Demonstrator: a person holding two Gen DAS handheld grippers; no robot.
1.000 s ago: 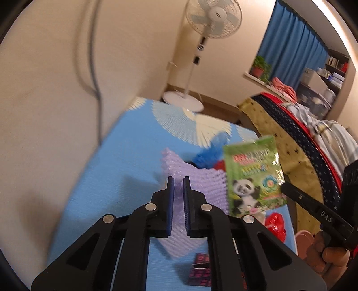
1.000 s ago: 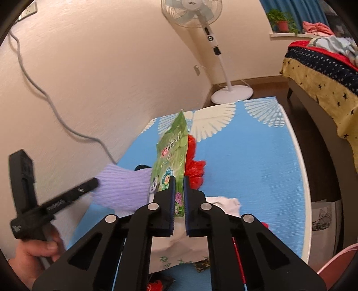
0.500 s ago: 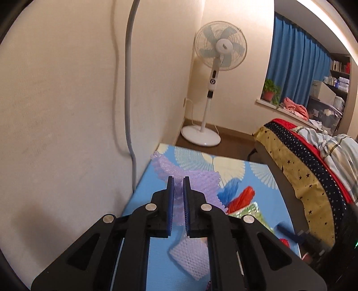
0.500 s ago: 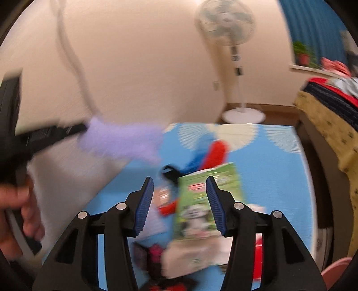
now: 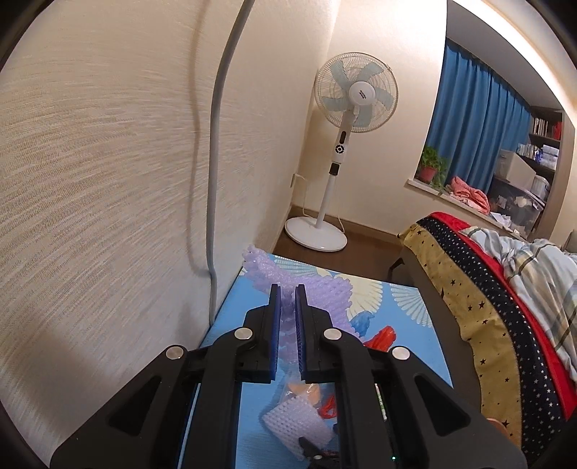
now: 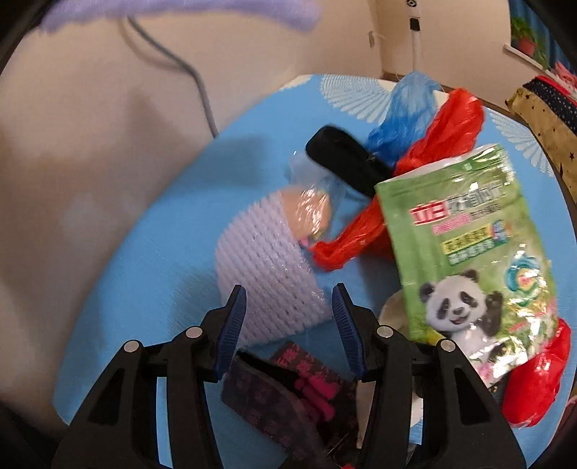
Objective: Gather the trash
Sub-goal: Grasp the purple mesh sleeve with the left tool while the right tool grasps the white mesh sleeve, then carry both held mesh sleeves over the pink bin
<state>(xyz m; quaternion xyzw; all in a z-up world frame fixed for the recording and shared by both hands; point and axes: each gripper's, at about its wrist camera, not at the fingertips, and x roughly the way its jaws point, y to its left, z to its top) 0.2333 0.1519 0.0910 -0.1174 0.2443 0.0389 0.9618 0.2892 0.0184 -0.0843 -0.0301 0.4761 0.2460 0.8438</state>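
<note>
My left gripper (image 5: 287, 305) is shut on a purple foam net (image 5: 317, 288) and holds it up above the blue table (image 5: 411, 346); the net also shows blurred at the top of the right wrist view (image 6: 180, 11). My right gripper (image 6: 288, 317) is open and empty, just above a white foam net sleeve (image 6: 267, 267) with a clear wrapper (image 6: 310, 202) at its far end. A green panda pouch (image 6: 468, 252) lies on the table to the right. Red (image 6: 432, 137) and blue (image 6: 407, 108) plastic bags lie behind it, with a black object (image 6: 342, 155).
A dark pink-printed packet (image 6: 288, 389) lies under the right gripper. A wall with a grey cable (image 5: 216, 162) borders the table's left. A standing fan (image 5: 346, 144) is beyond the table. A bed (image 5: 505, 288) is at the right.
My right gripper opened and let go of the green panda pouch, which now lies on the table, then dropped toward the white net. My left gripper lifted the purple net higher.
</note>
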